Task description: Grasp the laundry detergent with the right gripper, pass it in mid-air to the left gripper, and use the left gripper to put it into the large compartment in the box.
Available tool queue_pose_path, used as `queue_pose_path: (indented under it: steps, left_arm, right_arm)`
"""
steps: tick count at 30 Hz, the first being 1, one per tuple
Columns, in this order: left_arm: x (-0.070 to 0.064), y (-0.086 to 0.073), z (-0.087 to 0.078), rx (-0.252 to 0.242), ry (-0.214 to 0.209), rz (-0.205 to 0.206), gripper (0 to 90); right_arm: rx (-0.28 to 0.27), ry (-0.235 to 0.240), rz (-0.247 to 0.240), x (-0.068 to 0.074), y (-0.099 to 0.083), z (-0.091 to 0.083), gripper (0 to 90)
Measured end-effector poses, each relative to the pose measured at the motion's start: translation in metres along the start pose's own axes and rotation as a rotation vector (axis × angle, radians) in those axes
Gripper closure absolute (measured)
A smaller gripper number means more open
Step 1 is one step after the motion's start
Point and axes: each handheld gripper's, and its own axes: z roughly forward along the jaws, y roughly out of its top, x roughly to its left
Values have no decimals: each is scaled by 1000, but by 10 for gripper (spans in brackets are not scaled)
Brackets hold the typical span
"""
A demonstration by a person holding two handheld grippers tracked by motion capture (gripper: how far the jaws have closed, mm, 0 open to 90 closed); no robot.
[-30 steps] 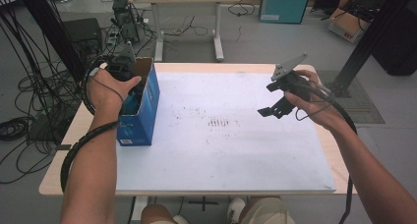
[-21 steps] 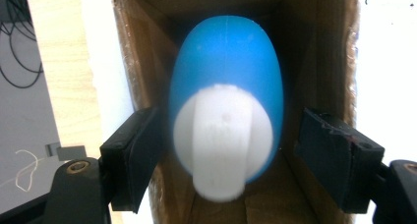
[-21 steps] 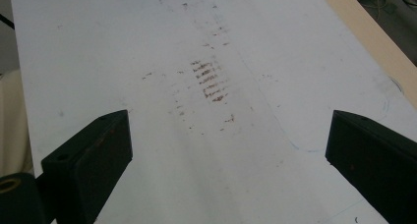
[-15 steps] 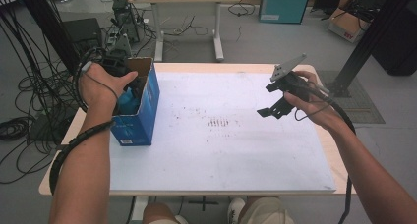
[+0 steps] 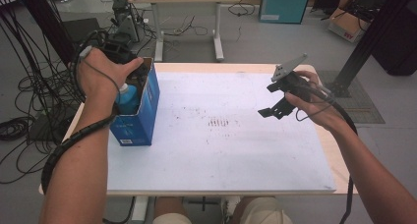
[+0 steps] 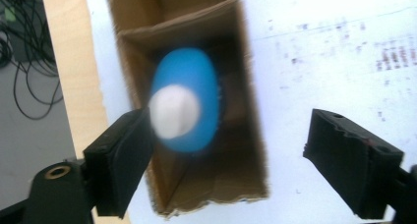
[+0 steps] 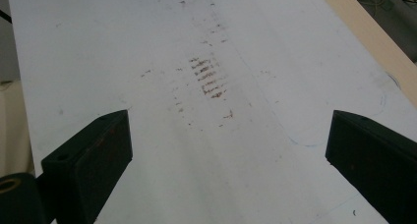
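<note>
One blue bottle [image 6: 189, 98] with a white cap [image 6: 173, 111] stands upright inside the one open cardboard box [image 5: 140, 111], which sits on the table [image 5: 221, 160] near its left edge. The left claw [image 6: 221, 150] hangs straight above the box with its jaws spread wide, one jaw beside the cap on the outer side of the box, the other well out past the box's opposite wall over the white table cover; nothing is held. In the high view the left claw [image 5: 129, 76] shows at the top of the box with the bottle [image 5: 129, 97] just below it. The bottle looks like smooth plastic, so probably light, fairly stiff in the neck but likely to give in the body, and slick where it rounds. The best hold, to my eye, is around the cap or the shoulder just beneath it, since the box walls stand close around the body and leave little room for the jaws lower down. The cardboard is light too and could lift or tip with the bottle if a jaw catches its wall. The right claw [image 7: 226, 165], also wide open and empty, hovers over the bare cover well to the right of the box, above a patch of brown smudges [image 7: 209, 76].
</note>
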Motion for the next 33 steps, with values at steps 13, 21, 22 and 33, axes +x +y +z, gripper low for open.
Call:
queue_pose_path:
  steps: [13, 21, 22, 33]
  left_arm:
    - [-57, 33, 2, -21, -94, 123, 107]
    - [-73, 44, 7, -41, -149, 154, 92]
    - [-74, 45, 7, -39, -155, 160, 83]
    - [-85, 52, 8, -68, -203, 175, 59]
  right_arm:
    - [33, -16, 14, -10, -7, -6, 37]
    - [42, -13, 20, -14, -7, -1, 38]
    - [47, -12, 27, -15, -7, -1, 38]
    - [56, -12, 25, -18, -5, 2, 37]
